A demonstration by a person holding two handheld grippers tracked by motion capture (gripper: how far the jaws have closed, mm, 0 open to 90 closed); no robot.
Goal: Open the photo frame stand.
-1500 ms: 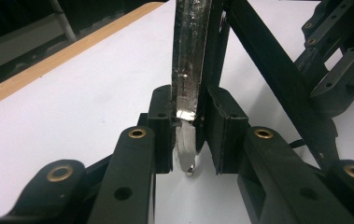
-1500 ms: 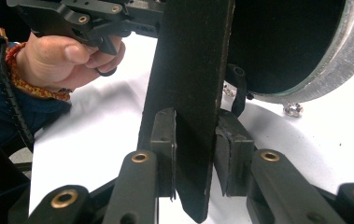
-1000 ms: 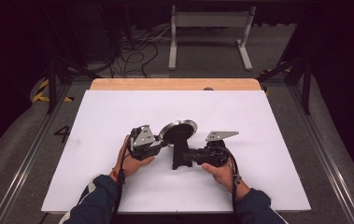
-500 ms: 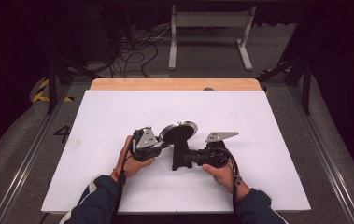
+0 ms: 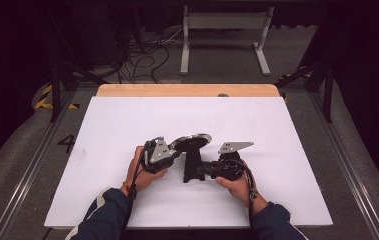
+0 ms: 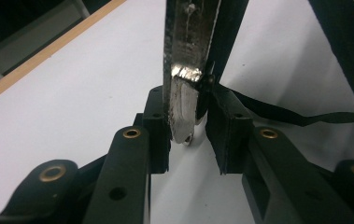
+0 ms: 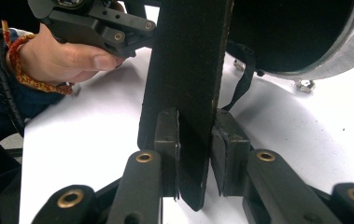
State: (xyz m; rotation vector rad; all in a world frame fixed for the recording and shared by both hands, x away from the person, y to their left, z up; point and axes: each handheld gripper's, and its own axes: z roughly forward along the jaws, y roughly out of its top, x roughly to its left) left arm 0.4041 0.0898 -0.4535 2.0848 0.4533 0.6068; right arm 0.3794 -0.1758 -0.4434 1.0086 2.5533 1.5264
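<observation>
Frying pan (image 5: 191, 142) position: near centre of the white table (image 5: 127, 125), between the two hands, its round silver body on the far side and its black handle (image 5: 193, 167) running toward the near edge.

Left gripper (image 5: 169, 156): held in the person's left hand (image 5: 144, 170), directed rightward at the pan. In the left gripper view, the pan's thin metal rim (image 6: 184, 100) stands between the two black pads (image 6: 158, 121). The left pad touches the rim. Whether the right pad presses on the rim cannot be told. The jaws have just been opening slightly with the rim between them.

Right gripper (image 5: 201, 170): held in the right hand (image 5: 237, 186), directed leftward at the handle. In the right gripper view, the jaws pinch the flat black handle (image 7: 188, 93) from both sides, pads against its faces. A black hanging loop (image 7: 242, 74) trails from the handle onto the table. The pan's dark underside (image 7: 296, 32) lies to the far right, with a small nut (image 7: 304, 85) on the table just below its rim.
</observation>
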